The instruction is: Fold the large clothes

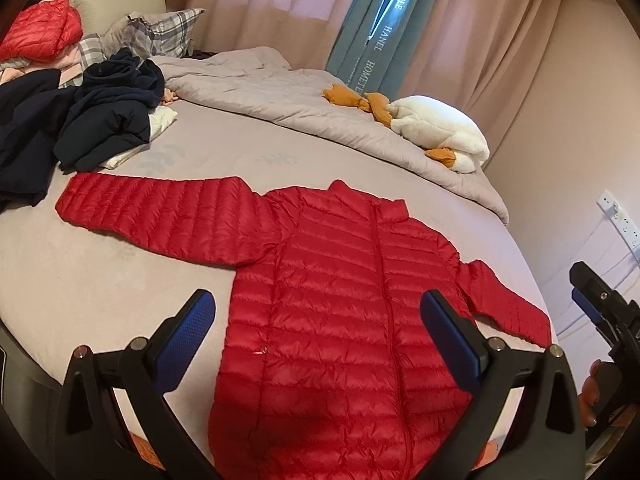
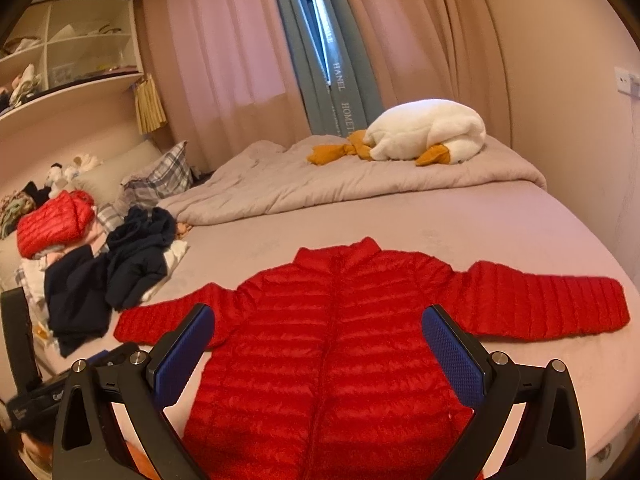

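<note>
A red quilted puffer jacket (image 1: 340, 300) (image 2: 340, 340) lies flat and zipped on the bed, collar away from me, both sleeves spread out sideways. My left gripper (image 1: 318, 320) hovers open above its lower body, with nothing between the blue pads (image 1: 184, 340). My right gripper (image 2: 318, 332) is open too, above the jacket's waist, holding nothing. In the left wrist view the right gripper (image 1: 600, 312) shows at the right edge beside the jacket's right sleeve. The jacket's hem is hidden below both views.
A heap of dark navy clothes (image 1: 100, 120) (image 2: 112, 276) lies left of the jacket, with a folded red jacket (image 1: 38, 34) (image 2: 52, 222) on a pile behind. A bunched grey duvet (image 1: 288, 96) with a white plush goose (image 2: 424, 130) fills the far side. The bed edge (image 1: 532, 264) runs along the right.
</note>
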### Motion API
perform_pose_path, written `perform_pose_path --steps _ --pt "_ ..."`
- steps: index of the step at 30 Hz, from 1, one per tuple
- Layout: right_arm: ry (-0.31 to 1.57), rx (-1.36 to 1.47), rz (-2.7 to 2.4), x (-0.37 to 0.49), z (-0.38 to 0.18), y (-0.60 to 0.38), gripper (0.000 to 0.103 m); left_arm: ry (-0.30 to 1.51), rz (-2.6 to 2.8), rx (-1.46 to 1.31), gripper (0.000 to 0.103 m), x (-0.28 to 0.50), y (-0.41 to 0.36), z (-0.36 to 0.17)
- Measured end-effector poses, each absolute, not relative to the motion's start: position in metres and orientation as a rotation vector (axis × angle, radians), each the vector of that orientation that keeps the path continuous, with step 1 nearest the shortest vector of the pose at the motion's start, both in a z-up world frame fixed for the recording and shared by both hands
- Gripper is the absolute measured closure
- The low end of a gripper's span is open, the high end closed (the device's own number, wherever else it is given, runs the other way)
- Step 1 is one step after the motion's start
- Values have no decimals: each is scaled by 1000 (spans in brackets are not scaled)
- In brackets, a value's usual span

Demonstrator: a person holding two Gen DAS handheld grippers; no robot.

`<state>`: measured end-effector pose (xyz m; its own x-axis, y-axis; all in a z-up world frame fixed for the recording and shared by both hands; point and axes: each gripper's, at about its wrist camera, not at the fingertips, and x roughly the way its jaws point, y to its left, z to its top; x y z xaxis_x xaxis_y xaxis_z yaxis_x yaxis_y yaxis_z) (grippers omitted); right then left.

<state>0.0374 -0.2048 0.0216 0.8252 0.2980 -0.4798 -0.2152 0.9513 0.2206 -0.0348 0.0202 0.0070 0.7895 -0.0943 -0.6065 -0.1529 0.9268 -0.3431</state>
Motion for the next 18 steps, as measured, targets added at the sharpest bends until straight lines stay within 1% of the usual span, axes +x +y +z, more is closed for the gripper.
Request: perform_pose_path --steps 18 --pt "523 201 217 34 20 -224 0 663 27 -369 0 -36 16 7"
